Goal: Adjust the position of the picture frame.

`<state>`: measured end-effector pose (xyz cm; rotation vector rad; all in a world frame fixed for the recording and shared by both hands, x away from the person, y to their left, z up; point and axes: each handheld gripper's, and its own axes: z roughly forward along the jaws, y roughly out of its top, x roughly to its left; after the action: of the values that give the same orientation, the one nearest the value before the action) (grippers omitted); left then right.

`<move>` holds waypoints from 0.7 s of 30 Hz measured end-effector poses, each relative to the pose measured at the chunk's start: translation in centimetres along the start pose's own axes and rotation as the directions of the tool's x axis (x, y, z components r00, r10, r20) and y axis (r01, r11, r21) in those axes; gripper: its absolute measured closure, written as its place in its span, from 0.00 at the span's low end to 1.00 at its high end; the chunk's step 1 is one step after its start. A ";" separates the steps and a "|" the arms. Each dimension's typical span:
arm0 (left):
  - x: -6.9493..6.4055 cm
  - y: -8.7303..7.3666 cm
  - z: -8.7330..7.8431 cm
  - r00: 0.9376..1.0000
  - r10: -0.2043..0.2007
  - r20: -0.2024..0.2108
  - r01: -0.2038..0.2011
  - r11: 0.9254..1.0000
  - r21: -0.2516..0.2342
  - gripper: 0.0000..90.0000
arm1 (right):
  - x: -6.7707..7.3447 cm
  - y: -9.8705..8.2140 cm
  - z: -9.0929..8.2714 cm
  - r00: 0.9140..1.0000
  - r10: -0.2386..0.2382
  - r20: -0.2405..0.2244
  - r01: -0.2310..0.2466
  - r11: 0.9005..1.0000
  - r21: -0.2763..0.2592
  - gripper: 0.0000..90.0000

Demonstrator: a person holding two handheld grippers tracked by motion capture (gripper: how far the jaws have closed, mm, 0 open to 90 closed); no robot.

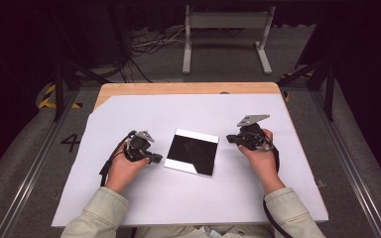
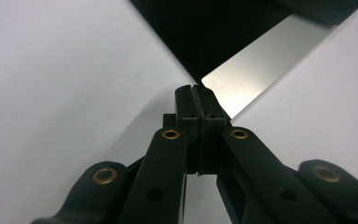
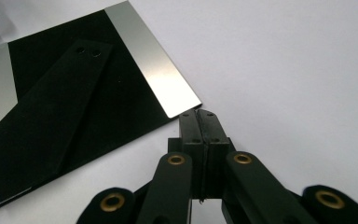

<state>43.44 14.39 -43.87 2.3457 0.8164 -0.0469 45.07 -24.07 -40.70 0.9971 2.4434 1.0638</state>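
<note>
A square, mirror-like plate with a dark centre and bright strips along two edges lies flat on the white sheet. My left gripper sits just left of it, shut, its tips at the plate's near-left corner. In the left gripper view the pads press together with nothing between them. My right gripper is shut too, just right of the plate's far-right corner. Its tips nearly touch that corner, and the plate mirrors a dark jaw.
The white sheet covers most of a wooden table, whose bare wood shows along the far edge. Beyond the table stand a white metal frame, black stand legs and cables on grey floor. Two sleeved forearms enter from the bottom.
</note>
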 end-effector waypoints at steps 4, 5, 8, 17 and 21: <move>0.0 0.0 0.1 1.000 -0.007 0.015 0.007 1.000 -0.009 1.00 | -0.9 -0.4 -0.9 1.000 0.024 0.017 -0.024 1.000 -0.020 1.00; 0.0 0.0 0.2 0.999 -0.013 0.032 0.013 1.000 -0.012 1.00 | -1.0 -0.5 -1.0 0.999 0.028 0.020 -0.027 0.999 -0.023 1.00; -0.5 0.3 0.5 0.999 0.022 0.040 -0.022 1.000 -0.002 1.00 | -1.3 -0.6 -1.1 0.999 0.029 0.026 -0.028 0.999 -0.021 1.00; -1.5 0.5 1.2 0.992 0.070 0.104 -0.069 0.998 -0.006 1.00 | -1.5 -0.4 -2.1 0.999 0.026 0.035 -0.025 0.999 -0.039 1.00; -2.9 1.3 2.4 0.980 0.119 0.162 -0.117 0.993 -0.017 1.00 | -2.0 -0.5 -3.2 0.998 0.050 0.038 -0.047 0.997 -0.066 1.00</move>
<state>42.22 10.60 -44.34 2.3430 0.5960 -0.1822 44.69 -27.39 -38.90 1.0518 2.3485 1.1208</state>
